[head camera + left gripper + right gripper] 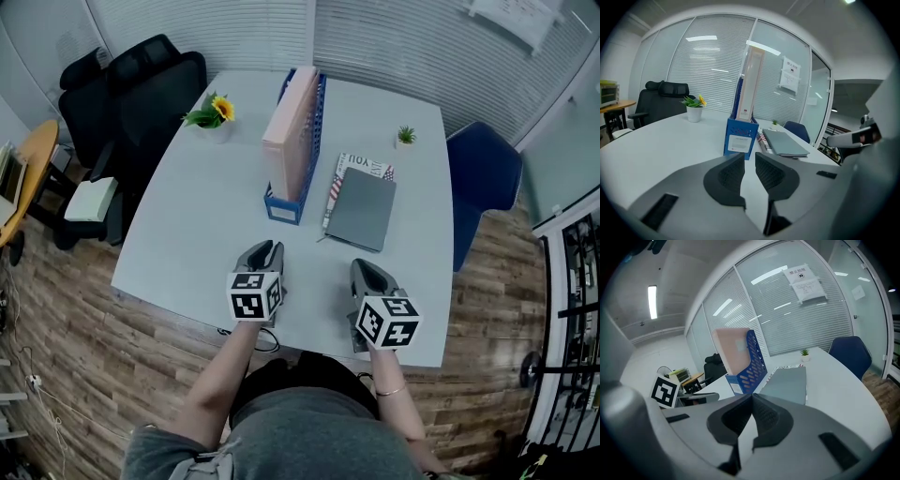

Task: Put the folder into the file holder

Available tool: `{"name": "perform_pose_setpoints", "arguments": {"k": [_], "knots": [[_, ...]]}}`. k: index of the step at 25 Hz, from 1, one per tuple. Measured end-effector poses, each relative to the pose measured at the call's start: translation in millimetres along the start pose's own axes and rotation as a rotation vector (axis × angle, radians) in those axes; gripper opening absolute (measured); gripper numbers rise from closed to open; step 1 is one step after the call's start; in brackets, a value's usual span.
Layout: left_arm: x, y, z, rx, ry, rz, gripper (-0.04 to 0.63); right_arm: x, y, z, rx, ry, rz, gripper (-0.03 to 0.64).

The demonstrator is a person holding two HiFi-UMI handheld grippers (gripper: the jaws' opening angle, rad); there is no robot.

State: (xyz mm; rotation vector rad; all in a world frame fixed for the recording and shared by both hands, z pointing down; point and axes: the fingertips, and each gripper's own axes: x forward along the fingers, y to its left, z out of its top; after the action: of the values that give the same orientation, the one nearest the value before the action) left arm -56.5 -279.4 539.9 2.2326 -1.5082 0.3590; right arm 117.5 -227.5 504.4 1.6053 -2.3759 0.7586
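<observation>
A blue file holder (281,204) stands on the white table (178,234) with a pink folder (289,131) upright inside it. To its right a grey folder (361,208) lies flat on a magazine (364,168). My left gripper (261,255) hovers near the table's front edge, short of the holder (739,138); its jaws (750,157) stand a narrow gap apart with nothing between them. My right gripper (368,275) sits beside it, short of the grey folder (787,383), its jaws (751,397) shut and empty.
A potted yellow flower (214,112) stands at the table's far left, a tiny green plant (406,136) at the far right. A black office chair (131,103) is left of the table, a blue chair (483,178) right of it. Glass walls with blinds lie behind.
</observation>
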Motion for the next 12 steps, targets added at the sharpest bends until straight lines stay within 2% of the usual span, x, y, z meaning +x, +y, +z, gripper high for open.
{"name": "perform_pose_setpoints", "arguments": {"k": [6,12], "knots": [[-19,0,6,-0.006,-0.034,-0.006,0.044,1,2,-2,-0.011,0.001,-0.004,0.006],[-28,3,10,-0.020,-0.050,-0.007,0.040,1,2,3,-0.037,-0.008,-0.021,0.002]]}}
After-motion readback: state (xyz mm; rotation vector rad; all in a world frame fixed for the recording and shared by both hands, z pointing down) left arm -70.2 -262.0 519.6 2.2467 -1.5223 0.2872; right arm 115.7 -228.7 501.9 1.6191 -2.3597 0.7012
